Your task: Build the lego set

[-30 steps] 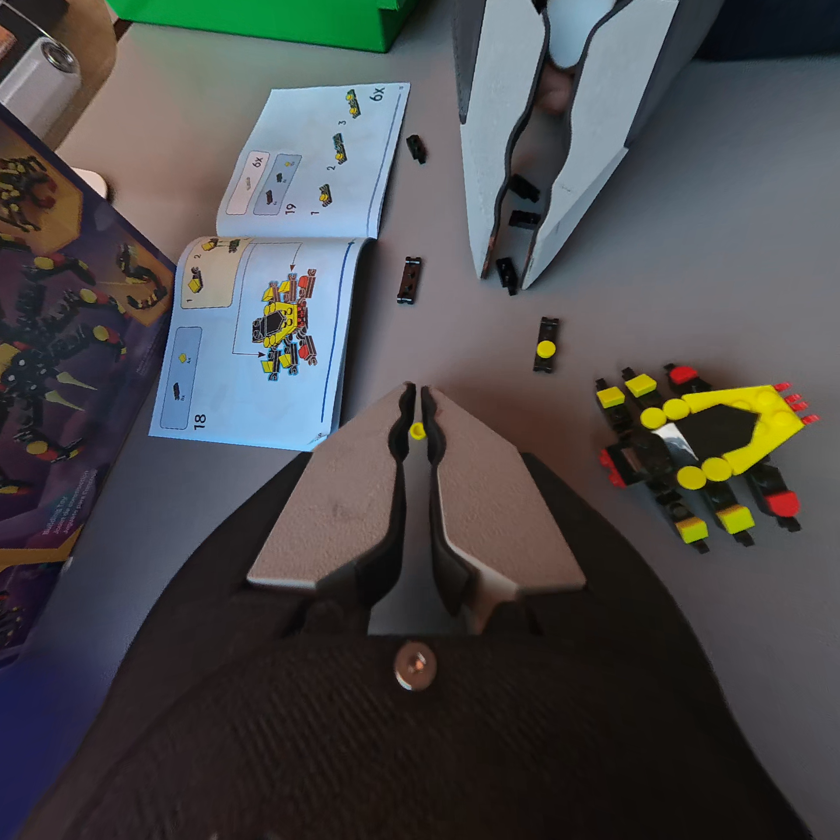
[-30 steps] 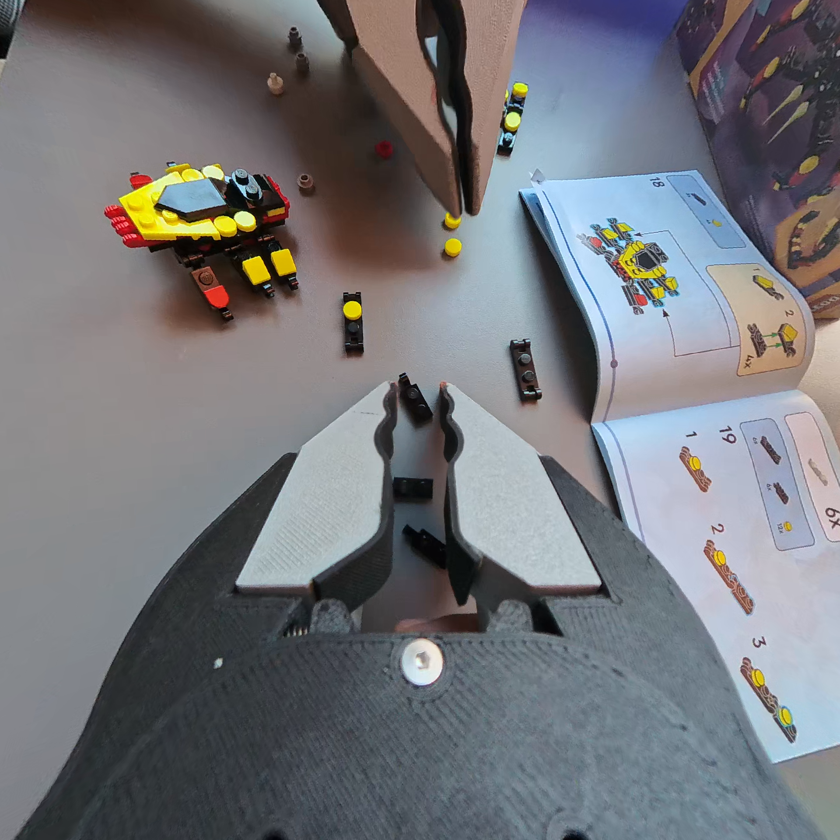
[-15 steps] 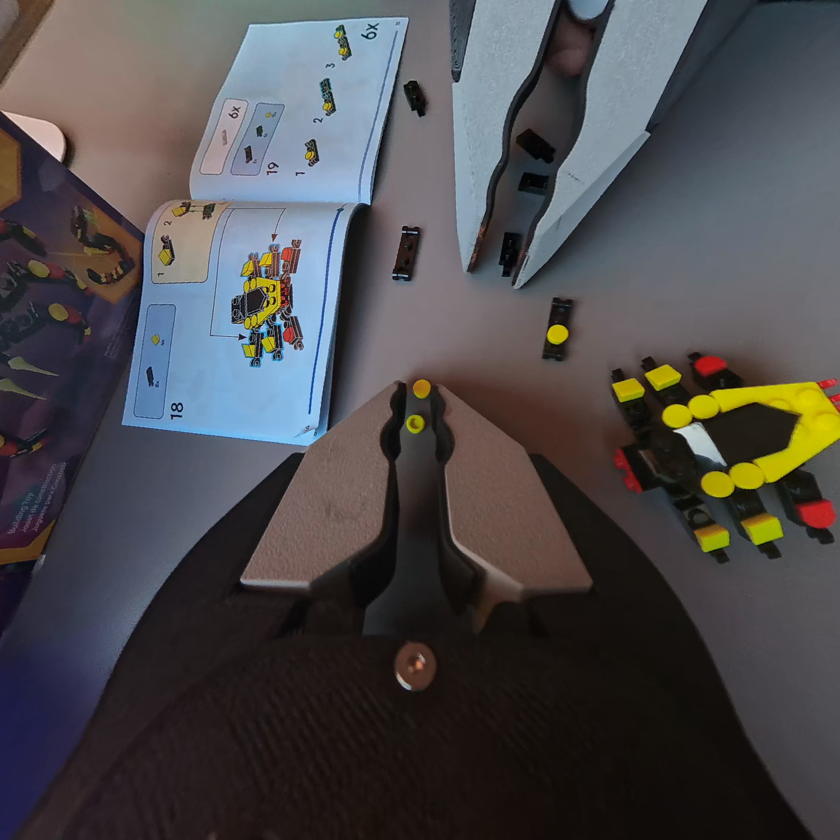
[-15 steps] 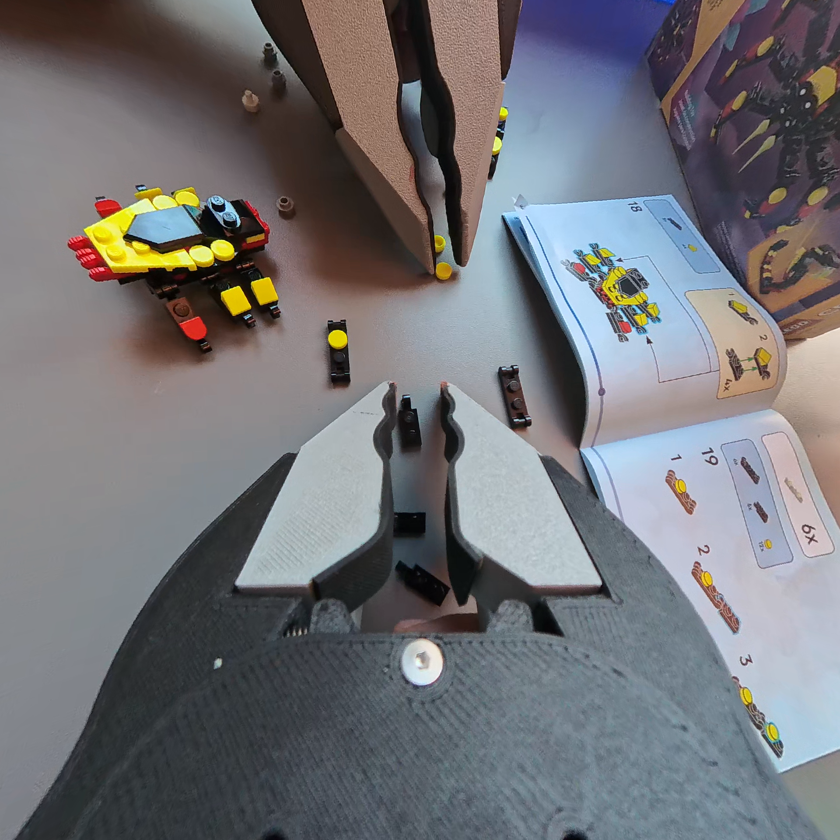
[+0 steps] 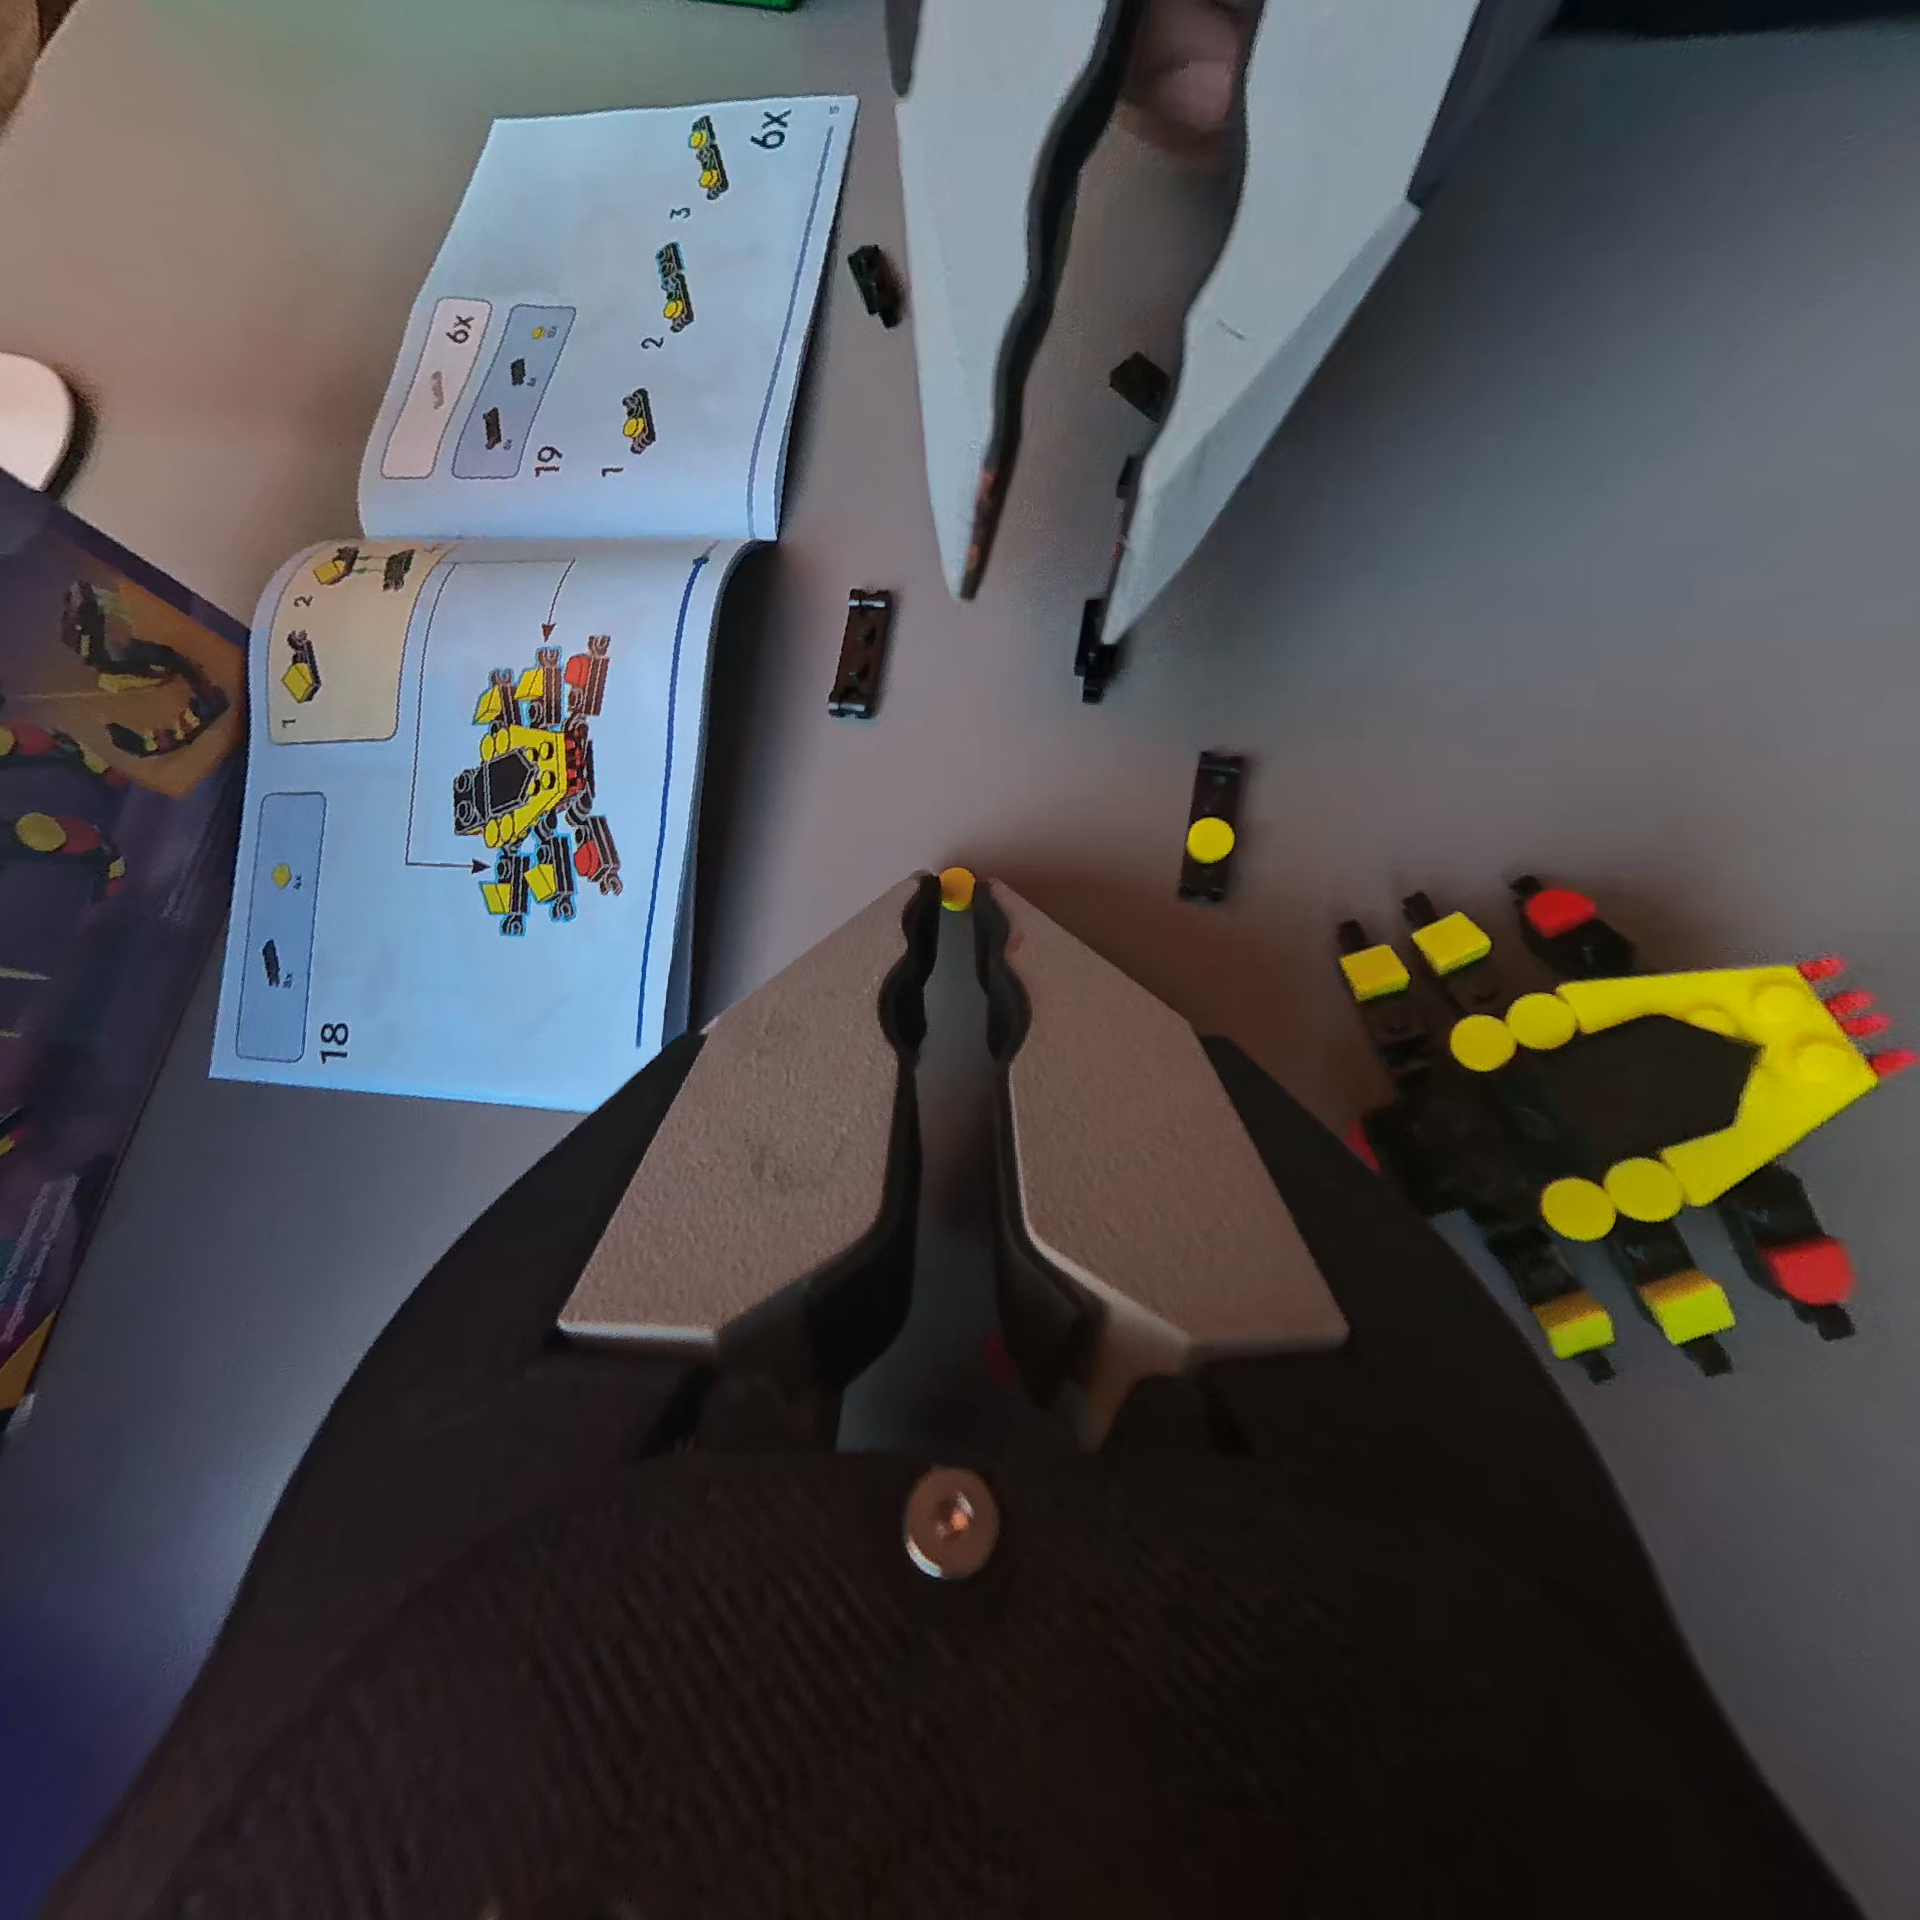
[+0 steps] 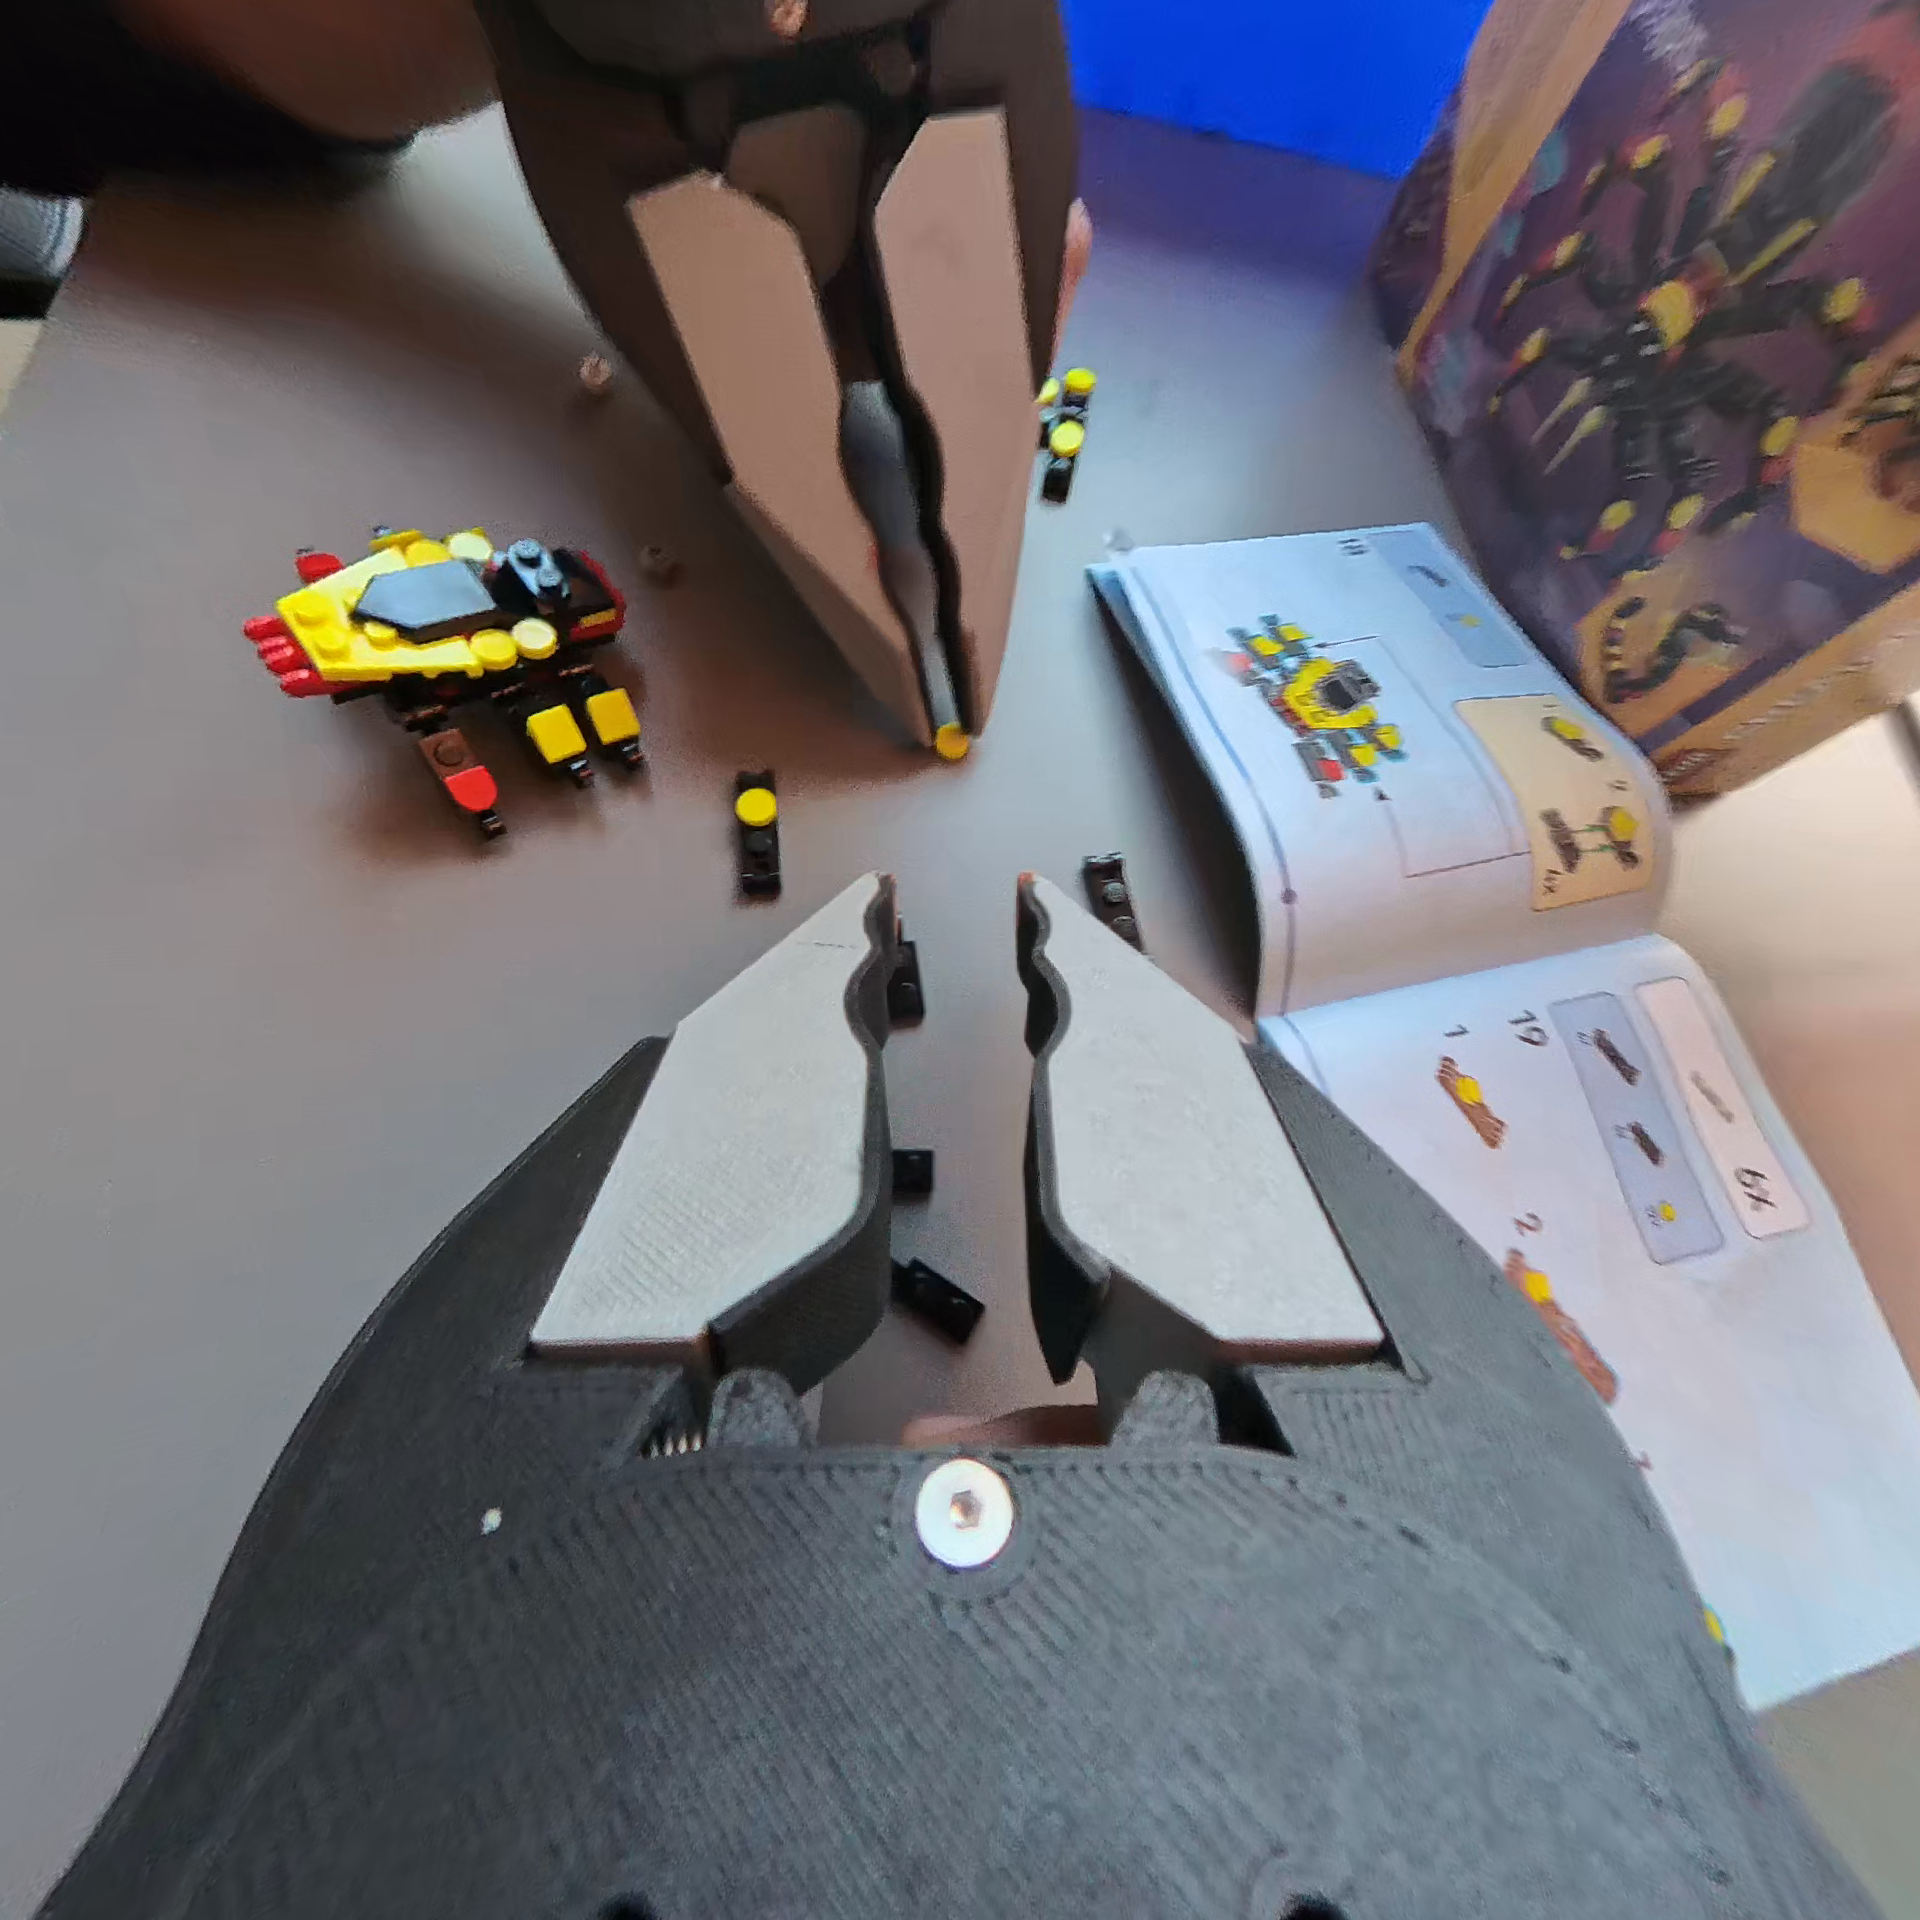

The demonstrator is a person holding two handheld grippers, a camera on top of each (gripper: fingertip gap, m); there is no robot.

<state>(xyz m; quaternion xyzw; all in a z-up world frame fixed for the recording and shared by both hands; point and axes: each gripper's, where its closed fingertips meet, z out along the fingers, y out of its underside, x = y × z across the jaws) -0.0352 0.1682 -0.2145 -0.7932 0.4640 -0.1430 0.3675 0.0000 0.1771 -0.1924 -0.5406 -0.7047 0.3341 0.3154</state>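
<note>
My left gripper [image 5: 956, 896] is shut on a small yellow round tile [image 5: 956, 888] at its very tips, low over the table. It also shows in the right wrist view [image 6: 948, 732], with the tile [image 6: 951, 742] at its tips. My right gripper [image 6: 951, 896] is open and empty, low over several small black pieces [image 6: 912, 1169] lying between its fingers. In the left wrist view it [image 5: 1044, 603] stands opposite, jaws apart. The yellow, black and red model [image 5: 1621, 1101] [image 6: 447, 623] lies to the side. A black plate with a yellow round tile [image 5: 1210, 831] [image 6: 756, 831] lies between the grippers.
An open instruction booklet [image 5: 520, 623] [image 6: 1455, 935] lies flat, with the purple set box [image 5: 83, 831] [image 6: 1683, 364] beyond it. A bare black plate [image 5: 860, 655] [image 6: 1112, 899] lies beside the booklet. A small black and yellow sub-assembly [image 6: 1065, 436] sits behind the left gripper. The gap from one gripper's tips to the other's is roughly 5 cm.
My left gripper opened over two yellow round tiles half a second ago and has now closed on one. My right gripper has moved forward over the black pieces and opened a little wider.
</note>
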